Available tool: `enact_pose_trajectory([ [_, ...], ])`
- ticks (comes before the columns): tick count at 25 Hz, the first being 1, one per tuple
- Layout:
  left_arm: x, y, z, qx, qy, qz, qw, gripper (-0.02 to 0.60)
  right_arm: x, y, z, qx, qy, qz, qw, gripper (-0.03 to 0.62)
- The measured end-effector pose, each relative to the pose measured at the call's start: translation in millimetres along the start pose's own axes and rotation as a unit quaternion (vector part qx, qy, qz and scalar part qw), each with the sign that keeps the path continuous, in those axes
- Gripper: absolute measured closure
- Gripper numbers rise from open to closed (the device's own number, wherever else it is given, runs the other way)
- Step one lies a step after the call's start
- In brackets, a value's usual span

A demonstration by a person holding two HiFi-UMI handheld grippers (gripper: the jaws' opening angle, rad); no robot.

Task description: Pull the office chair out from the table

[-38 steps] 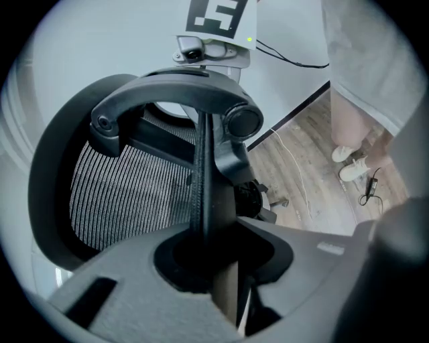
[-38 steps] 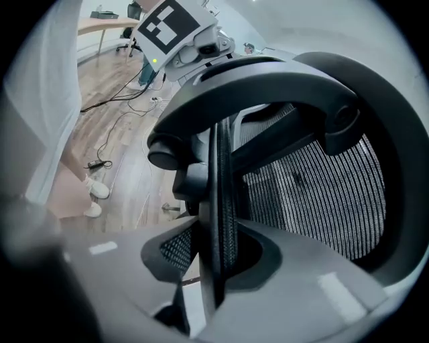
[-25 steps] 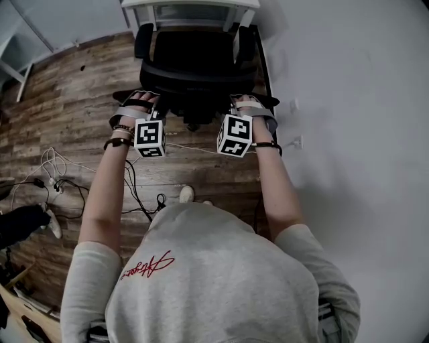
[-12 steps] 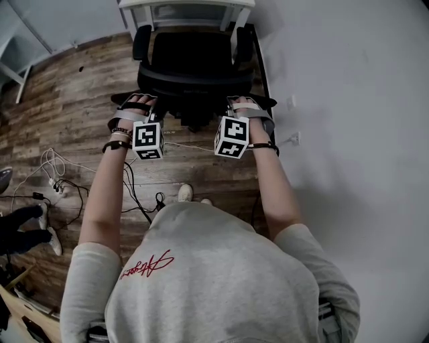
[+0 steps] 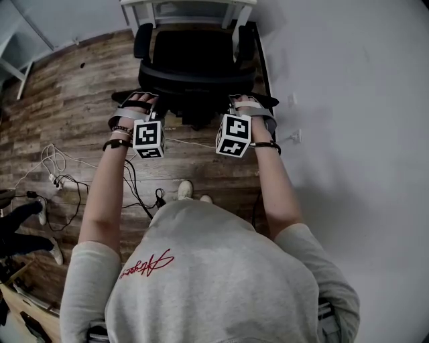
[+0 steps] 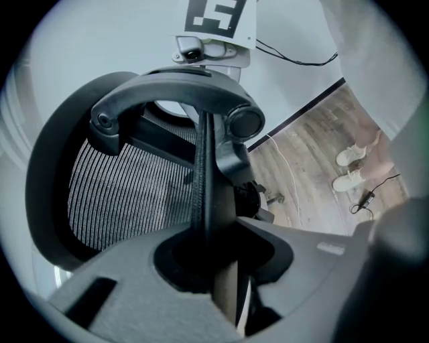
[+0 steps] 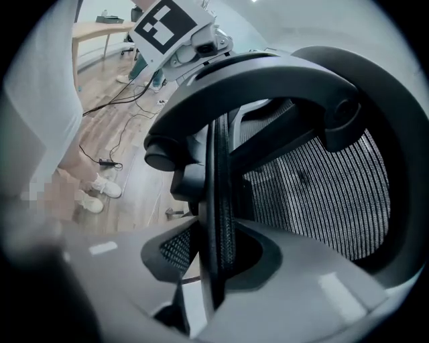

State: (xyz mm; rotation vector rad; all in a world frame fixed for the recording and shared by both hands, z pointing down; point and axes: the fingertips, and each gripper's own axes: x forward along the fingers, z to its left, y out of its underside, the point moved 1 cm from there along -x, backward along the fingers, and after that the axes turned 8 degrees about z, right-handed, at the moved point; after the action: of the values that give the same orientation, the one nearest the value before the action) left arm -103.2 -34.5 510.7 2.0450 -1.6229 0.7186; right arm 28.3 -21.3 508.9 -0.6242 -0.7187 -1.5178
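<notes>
Both claws are on the office chair (image 5: 191,60) right now. It stands at the top of the head view, seat facing the white bench (image 5: 188,5), armrests close to the bench's legs, backrest toward the person, and a plain white wall (image 5: 348,100) runs along its right side.

In the left gripper view, the left claw (image 6: 216,268) has its smooth grey jaws pinching the thin black rim of the backrest (image 6: 201,174), which runs straight up between them like a blade. Beside it is the mesh (image 6: 120,194), a fine ribbed weave stretched inside a rounded frame. Above that arches a curved plastic bar (image 6: 181,87), matte black, ending in a round knob.

The right claw (image 7: 213,268) is pressed on the opposite rim in the same way, jaws clamped onto the edge, with mesh showing right at the pinch.

From overhead, the two marker cubes (image 5: 149,139) sit side by side, crisp black-and-white squares, both forearms stretched forward. Below them is a floor (image 5: 67,100) of rough, weathered wood planks, with thin cables (image 5: 60,174) looping over it on the left.
</notes>
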Motion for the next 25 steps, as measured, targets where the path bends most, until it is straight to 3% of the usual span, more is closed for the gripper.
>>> enact_pose_trajectory([
  [25, -29, -27, -30, -0.008, 0.000, 0.012, 0.9999, 0.489, -26, 17, 36, -0.012, 0.008, -0.011, 1.000, 0.497],
])
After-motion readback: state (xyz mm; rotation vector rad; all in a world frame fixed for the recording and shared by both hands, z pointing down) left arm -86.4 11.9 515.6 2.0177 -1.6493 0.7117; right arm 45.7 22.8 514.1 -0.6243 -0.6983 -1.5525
